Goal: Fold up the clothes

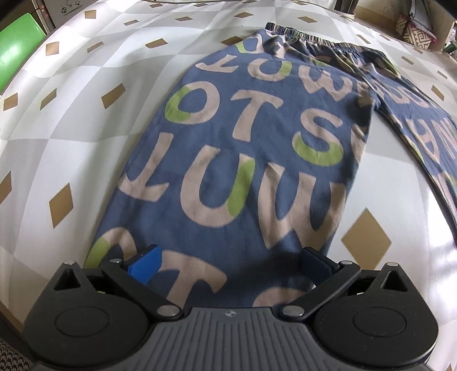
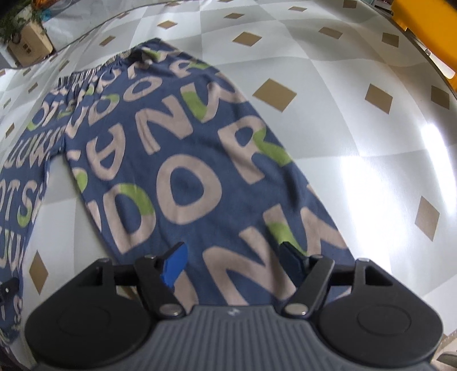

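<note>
Checked cloth (image 1: 85, 85) bears spread lettered trousers (image 1: 242, 142).

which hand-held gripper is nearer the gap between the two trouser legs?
Cannot tell. Left hand-held gripper is over one leg, right hand-held gripper over the other; gap lies between.

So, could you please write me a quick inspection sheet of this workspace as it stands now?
Surface: table cover with a grey and white diamond pattern and tan lozenges; glare on its right side in the right wrist view.
Job's things: blue lettered trousers lying flat, legs spread apart, striped waistband at the far end.
Clutter: nothing seen on the cover.
Grippers: left claw open over one leg's hem; right claw open over the other leg, nothing gripped.
Cables: nothing seen.
Surroundings: green object and patterned boxes past the edge; cardboard box and yellow object too.
</note>
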### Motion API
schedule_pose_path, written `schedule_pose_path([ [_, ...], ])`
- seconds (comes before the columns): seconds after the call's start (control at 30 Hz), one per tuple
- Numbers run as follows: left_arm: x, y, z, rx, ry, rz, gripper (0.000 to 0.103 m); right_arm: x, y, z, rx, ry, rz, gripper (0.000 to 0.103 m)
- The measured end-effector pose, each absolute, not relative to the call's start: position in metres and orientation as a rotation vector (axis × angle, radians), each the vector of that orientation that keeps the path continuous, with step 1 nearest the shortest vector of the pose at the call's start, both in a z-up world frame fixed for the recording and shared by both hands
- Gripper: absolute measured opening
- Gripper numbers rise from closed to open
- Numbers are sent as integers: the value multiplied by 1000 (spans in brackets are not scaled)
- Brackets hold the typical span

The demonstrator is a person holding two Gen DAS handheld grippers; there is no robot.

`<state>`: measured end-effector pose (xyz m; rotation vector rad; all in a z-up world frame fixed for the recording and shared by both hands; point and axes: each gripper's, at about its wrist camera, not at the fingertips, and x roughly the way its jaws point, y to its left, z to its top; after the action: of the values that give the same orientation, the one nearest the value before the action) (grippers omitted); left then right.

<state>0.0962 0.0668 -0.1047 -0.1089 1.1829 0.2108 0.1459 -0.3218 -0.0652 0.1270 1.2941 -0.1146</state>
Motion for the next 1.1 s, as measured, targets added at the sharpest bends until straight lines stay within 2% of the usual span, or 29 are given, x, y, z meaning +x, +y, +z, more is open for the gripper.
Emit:
schedule_pose_path([
  [0.37,70,89,-107,-146,1174,256,103,124,-324,-81,60,1370,-154,70],
  [0.77,54,96,-108,-144,1198,230,103,95,-330,-83,135,1347,-200,75],
  [0.97,46,99,-108,-124,1203,188,103,83,-330,-85,153,1321,-237,85],
  [1.1,42,100,-108,-120,1201,181,103,77,-331,-89,172,1323,-268,99],
])
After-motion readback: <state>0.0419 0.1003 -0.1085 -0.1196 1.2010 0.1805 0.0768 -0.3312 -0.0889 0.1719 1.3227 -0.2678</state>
